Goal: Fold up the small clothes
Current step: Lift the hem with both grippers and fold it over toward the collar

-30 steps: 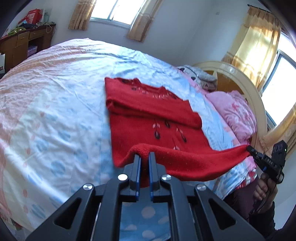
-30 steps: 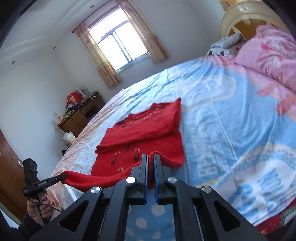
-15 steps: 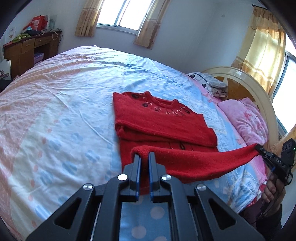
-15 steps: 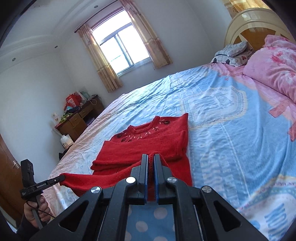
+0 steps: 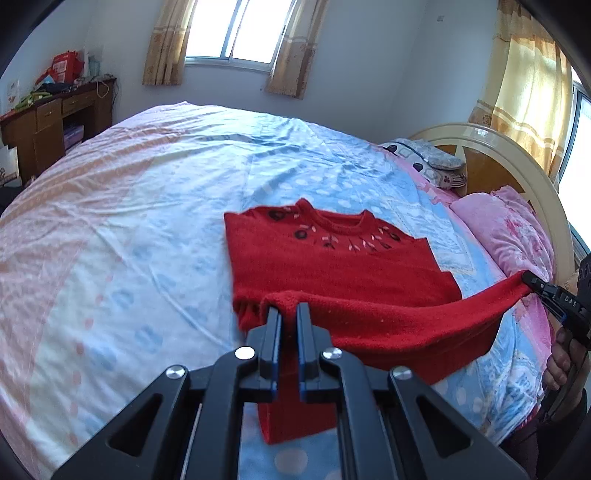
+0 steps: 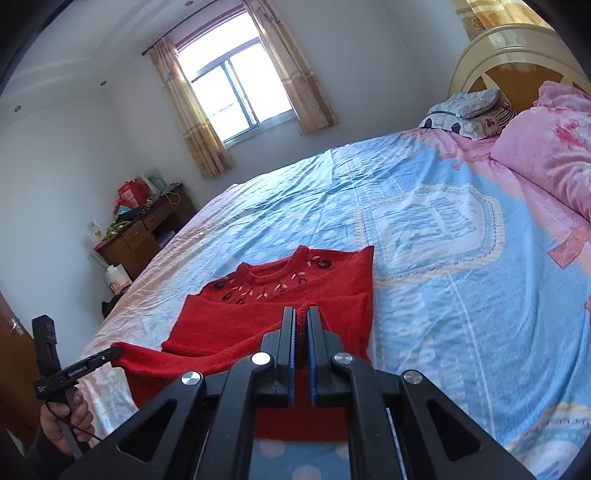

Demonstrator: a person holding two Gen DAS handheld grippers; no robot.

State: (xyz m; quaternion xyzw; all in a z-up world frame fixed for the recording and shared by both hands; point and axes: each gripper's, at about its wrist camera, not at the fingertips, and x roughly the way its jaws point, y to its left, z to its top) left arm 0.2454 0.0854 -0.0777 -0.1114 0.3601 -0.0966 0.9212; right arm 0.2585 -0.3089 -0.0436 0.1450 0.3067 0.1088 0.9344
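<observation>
Both jaws tight on sweater hem

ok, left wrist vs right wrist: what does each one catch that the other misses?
Left wrist only: the right tongs pinching the far hem corner, and the curtain by the headboard. Right wrist only: the left tongs on the other corner, and the crest print on the sheet. Both: the red sweater, its hem lifted off the bed, plus the window, desk and pink quilt.
</observation>
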